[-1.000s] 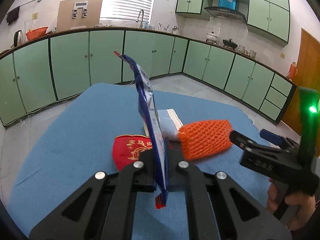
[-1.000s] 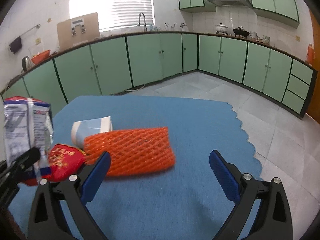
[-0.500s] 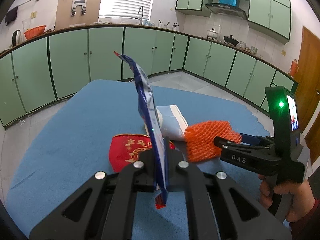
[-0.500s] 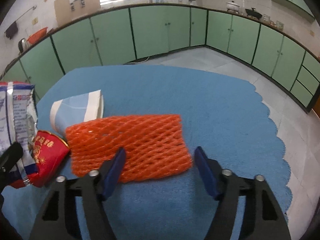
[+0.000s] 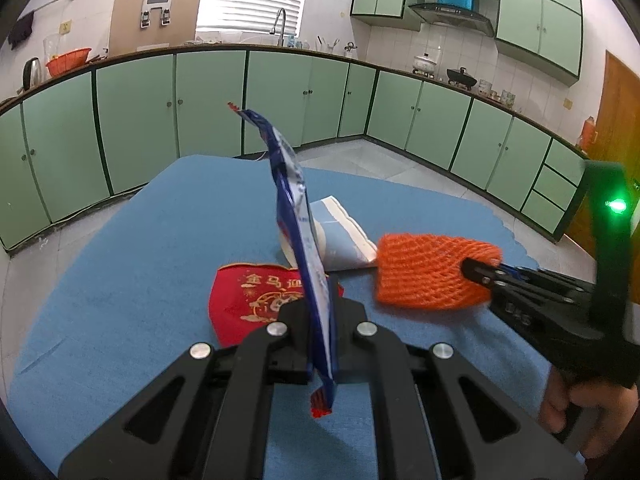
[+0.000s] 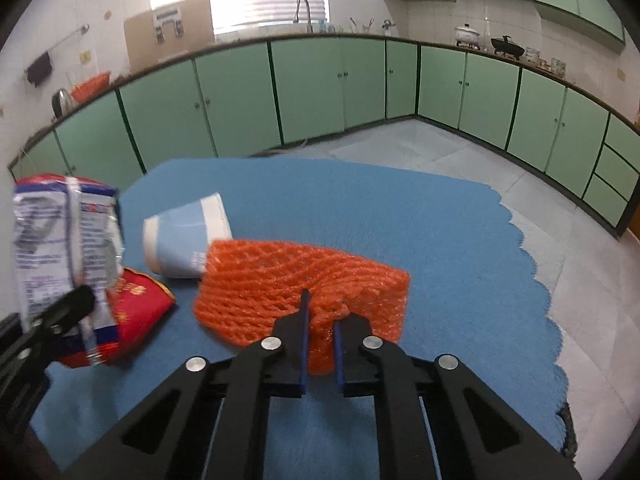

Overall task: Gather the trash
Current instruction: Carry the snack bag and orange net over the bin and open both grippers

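Right gripper (image 6: 320,322) is clenched on the net (image 6: 280,280); left gripper (image 5: 320,320) clamps the wrapper (image 5: 296,216). Lift the net straight up, clear of the cup (image 6: 184,236).

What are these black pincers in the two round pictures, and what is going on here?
No robot: a person carries a hand-held gripper in each hand, each with a wide-angle camera looking along its fingers. One picture is from the left one, one from the right. The left hand-held gripper pinches a blue and white plastic snack wrapper. The right hand-held gripper has closed on an orange foam fruit net. On the blue cloth-covered table also lie a red foil packet and a tipped pale blue paper cup.
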The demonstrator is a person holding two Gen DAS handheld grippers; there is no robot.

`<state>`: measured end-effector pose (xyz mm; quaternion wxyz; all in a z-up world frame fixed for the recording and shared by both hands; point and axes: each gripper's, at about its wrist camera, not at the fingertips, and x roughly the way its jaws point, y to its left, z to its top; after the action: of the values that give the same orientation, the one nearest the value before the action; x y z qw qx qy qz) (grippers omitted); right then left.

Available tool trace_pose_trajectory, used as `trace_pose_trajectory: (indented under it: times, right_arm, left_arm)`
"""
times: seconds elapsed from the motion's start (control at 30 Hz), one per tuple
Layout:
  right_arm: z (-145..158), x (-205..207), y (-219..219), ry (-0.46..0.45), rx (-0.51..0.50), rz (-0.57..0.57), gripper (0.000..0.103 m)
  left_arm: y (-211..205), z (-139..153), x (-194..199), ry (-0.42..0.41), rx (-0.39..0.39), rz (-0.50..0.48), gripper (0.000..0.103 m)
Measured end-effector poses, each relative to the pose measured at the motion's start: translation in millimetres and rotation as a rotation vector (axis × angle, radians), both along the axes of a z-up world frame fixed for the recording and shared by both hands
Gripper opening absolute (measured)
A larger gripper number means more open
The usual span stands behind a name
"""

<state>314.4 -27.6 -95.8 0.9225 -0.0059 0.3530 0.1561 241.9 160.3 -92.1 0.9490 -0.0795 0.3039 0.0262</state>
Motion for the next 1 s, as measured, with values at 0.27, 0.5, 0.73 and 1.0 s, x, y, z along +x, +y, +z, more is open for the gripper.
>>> trace_pose_trajectory:
  times: [0.27,0.5,0.73,1.0]
  right_arm:
    - [36,-41,-36,-0.089,0.047,-0.036,0.009]
    - [64,-73,-88,-0.145,0.052,-0.105,0.009]
    - [77,-101,-151,-0.179,0.044,-0.227,0.009]
    - [70,-131,-233,-0.167,0.028,-0.391,0.009]
  left_arm:
    - [-24,18,-12,-0.048,0.0,-0.047,0.004]
    - [-67,29,-22,-0.077,-0.023,-0.145,0.004]
    - [-139,30,-28,-0.093,-0.035,-0.272,0.004]
    - [-231,17,-27,-0.076,-0.053,-0.43,0.004]
